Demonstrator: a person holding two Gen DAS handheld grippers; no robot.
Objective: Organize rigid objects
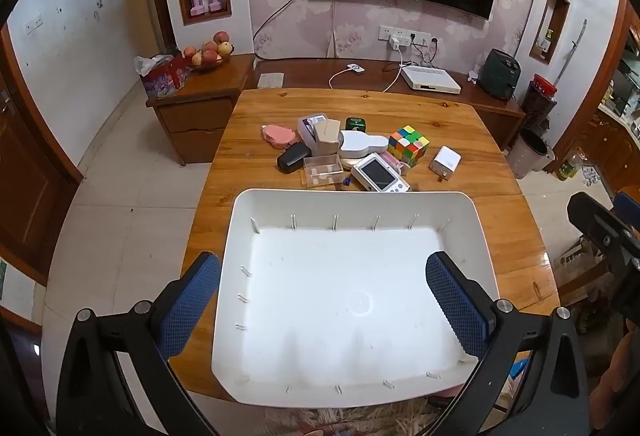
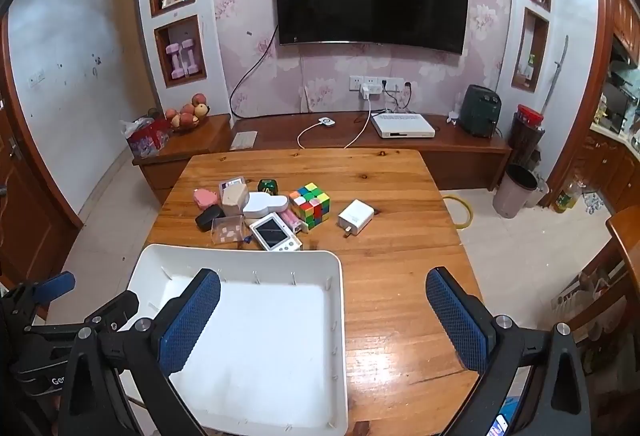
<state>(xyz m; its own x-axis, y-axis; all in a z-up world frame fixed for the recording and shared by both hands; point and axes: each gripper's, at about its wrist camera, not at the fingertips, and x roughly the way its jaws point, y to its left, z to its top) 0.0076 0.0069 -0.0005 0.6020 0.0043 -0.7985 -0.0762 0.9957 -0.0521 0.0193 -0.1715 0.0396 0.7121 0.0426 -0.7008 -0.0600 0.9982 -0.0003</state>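
A white empty tray (image 1: 486,236) sits on the near part of the wooden table (image 1: 460,120); it also shows in the right wrist view (image 2: 340,296). Beyond it lies a cluster: Rubik's cube (image 1: 409,145), white charger (image 1: 445,161), white handheld device (image 1: 380,174), clear plastic box (image 1: 322,170), black case (image 1: 292,158), pink case (image 1: 278,135), beige box (image 1: 327,136), green box (image 1: 356,124). My left gripper (image 1: 324,296) is open above the tray, empty. My right gripper (image 2: 323,310) is open above the tray's right edge, empty.
A low wooden TV cabinet (image 2: 400,144) stands behind the table with a white set-top box (image 2: 402,126), cables and a fruit bowl (image 2: 186,116). A bin (image 2: 514,190) stands on the floor at the right. The left gripper's body (image 2: 48,324) shows at the left of the right wrist view.
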